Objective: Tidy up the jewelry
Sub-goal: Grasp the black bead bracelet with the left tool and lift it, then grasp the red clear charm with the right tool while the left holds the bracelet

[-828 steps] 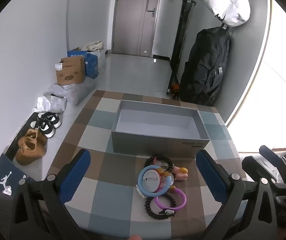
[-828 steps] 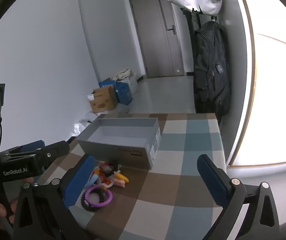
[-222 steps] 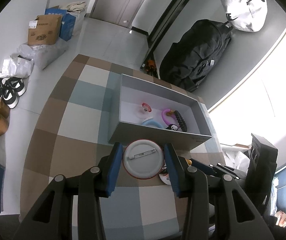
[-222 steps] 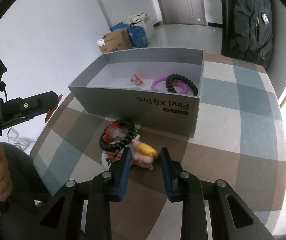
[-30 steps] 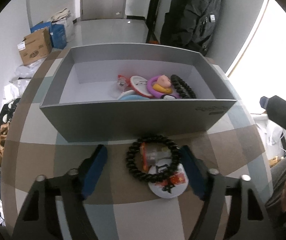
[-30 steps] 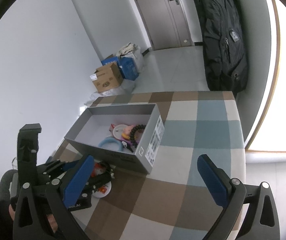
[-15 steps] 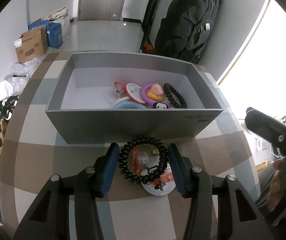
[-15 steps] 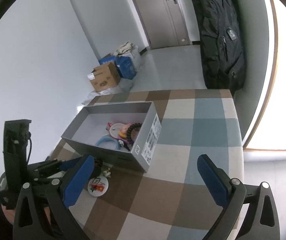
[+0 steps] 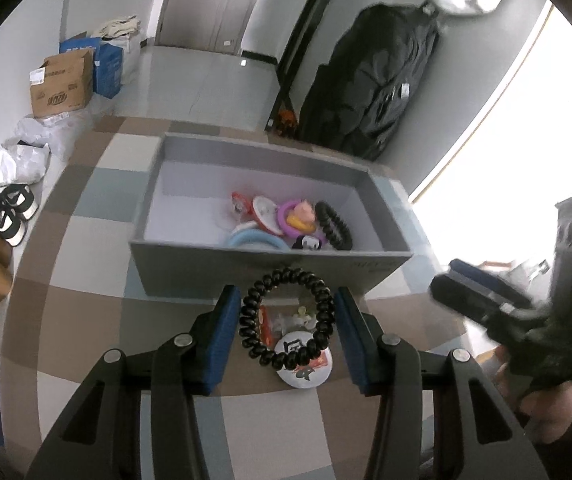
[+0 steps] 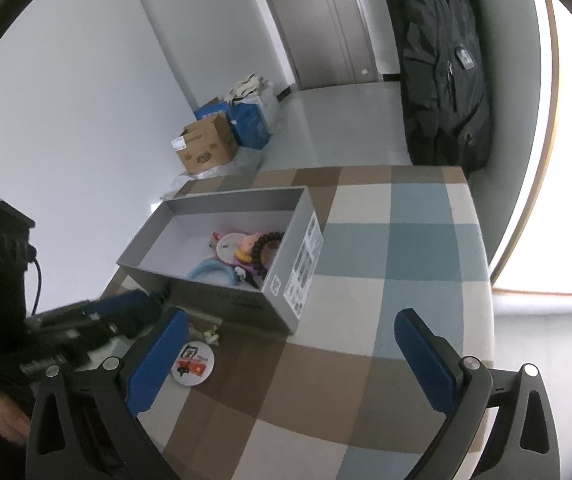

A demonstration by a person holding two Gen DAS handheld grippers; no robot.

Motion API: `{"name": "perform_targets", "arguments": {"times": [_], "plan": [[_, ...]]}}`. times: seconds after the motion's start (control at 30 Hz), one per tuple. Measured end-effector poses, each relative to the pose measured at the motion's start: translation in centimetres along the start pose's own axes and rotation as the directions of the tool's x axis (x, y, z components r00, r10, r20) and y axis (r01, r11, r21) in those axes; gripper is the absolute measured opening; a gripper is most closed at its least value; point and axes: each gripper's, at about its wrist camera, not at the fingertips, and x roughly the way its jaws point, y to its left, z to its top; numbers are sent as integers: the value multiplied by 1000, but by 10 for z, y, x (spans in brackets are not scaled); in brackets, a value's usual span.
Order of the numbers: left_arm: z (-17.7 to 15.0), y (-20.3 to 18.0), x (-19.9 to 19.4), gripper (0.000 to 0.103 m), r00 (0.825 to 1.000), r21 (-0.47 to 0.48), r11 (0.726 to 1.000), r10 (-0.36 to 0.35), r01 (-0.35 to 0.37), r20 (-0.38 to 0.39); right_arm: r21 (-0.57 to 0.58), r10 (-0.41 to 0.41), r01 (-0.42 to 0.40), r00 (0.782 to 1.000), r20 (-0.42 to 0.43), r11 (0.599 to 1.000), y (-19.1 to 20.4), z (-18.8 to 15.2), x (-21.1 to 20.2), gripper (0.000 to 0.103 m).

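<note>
Nearest to us, our left tool [image 9: 288,320] is clamped on the black coil bracelet [image 9: 286,316], one blue pad on each side of the ring, with the ring standing up between them over the bench [image 9: 65,248]. Its jaws have just been closing, and the bracelet is the thing caught between them. We judge the hold a risky one: the coil is springy and gripped only across its width, so it could squirm out or pop free on the way over the grey box's [image 9: 245,268] near wall and land back on the bench, or clip the rim and hang there.

Just beneath it lie one round white badge [image 9: 304,364] and a small clutter of red and pale pieces [image 9: 281,320] that we cannot count; a low sweep could scatter them.

Our right tool [image 10: 292,356] stands wide with nothing between its pads, hovering over bare checked cloth to the right of the box.

Farther off, inside the box, we count one blue ring [image 9: 257,238], one purple ring [image 9: 290,216], one black coil bracelet [image 9: 334,226], one red-rimmed badge [image 9: 263,208], one pink figure with a yellow piece [image 9: 302,216], one small black-and-white charm [image 9: 306,243] and one red trinket [image 9: 238,202]. A careless drop could bounce off that heap.
</note>
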Motion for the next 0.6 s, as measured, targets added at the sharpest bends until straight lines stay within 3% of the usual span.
{"name": "perform_targets", "arguments": {"times": [0.2, 0.4, 0.6], "plan": [[13, 13, -28, 42, 992, -61, 995, -78, 85, 101, 10, 34, -33, 998, -47, 999, 8, -9, 9, 103], [20, 29, -37, 42, 981, -142, 979, -123, 145, 147, 41, 85, -81, 993, -85, 996, 17, -14, 21, 103], [24, 39, -49, 42, 972, -165, 970, -148, 178, 180, 0, 105, -106, 987, -122, 994, 37, -15, 36, 99]]}}
